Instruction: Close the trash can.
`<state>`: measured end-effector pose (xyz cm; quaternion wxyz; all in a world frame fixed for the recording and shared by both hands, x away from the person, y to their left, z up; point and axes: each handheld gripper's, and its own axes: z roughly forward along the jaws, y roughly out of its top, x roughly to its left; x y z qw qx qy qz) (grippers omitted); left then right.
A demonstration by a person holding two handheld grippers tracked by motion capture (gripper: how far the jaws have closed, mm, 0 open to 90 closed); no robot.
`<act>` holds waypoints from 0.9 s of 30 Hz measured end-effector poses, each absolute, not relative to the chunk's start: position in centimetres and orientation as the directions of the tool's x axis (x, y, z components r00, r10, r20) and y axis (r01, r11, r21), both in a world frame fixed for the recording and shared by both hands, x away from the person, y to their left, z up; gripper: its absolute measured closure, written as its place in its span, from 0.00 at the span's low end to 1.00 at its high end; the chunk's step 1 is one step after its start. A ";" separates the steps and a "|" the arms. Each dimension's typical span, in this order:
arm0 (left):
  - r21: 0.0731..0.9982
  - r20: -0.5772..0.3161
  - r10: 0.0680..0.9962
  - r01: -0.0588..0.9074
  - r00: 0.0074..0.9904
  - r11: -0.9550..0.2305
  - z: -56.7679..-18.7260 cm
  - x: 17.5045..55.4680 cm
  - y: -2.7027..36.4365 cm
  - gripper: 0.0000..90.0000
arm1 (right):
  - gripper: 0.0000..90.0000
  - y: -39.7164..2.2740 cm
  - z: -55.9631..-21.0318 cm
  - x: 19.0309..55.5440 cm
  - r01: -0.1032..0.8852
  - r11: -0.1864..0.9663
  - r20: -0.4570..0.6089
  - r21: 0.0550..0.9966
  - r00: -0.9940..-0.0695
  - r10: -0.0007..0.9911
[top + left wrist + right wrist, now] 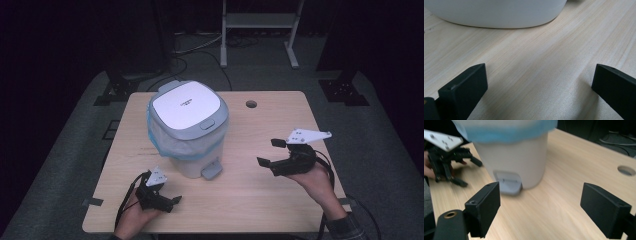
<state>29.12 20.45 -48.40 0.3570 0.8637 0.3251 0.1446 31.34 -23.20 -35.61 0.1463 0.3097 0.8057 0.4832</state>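
Observation:
A white pedal bin with a grey-rimmed lid and a blue bag liner stands left of the table's middle, and its grey pedal faces the front. My left gripper rests low at the front left, open, with bare wood between its jaws and the bin's base just ahead. At the right, my right gripper is open and points left toward the bin. The right gripper view has its jaws wide apart and empty, with the pedal and the left gripper beyond.
The light wooden table has a round cable hole near its back edge. Dark floor with cables surrounds it, and a metal stand is behind. Bare wood lies between the two grippers.

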 end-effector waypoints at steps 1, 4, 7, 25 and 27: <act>0.711 0.017 0.665 0.459 0.746 -0.533 -48.4 29.1 20.4 0.00 | 0.17 -23.5 -36.1 31.2 0.360 0.343 0.064 0.868 -0.764 0.642; 0.711 0.018 0.665 0.458 0.747 -0.534 -48.4 29.1 20.4 0.00 | 0.17 -24.1 -37.1 30.9 0.371 0.347 0.068 0.862 -0.762 0.644; 0.711 0.017 0.665 0.459 0.746 -0.533 -48.4 29.1 20.4 0.00 | 0.17 -25.0 -38.8 30.6 0.406 0.357 0.085 0.842 -0.752 0.654; 0.712 0.017 0.668 0.460 0.744 -0.530 -48.4 29.0 20.5 0.00 | 0.15 -27.2 -46.8 29.1 0.563 0.444 0.092 0.697 -0.684 0.723; 0.712 0.017 0.670 0.461 0.743 -0.529 -48.4 29.0 20.5 0.00 | 0.14 -27.2 -47.1 29.2 0.566 0.442 0.087 0.696 -0.677 0.731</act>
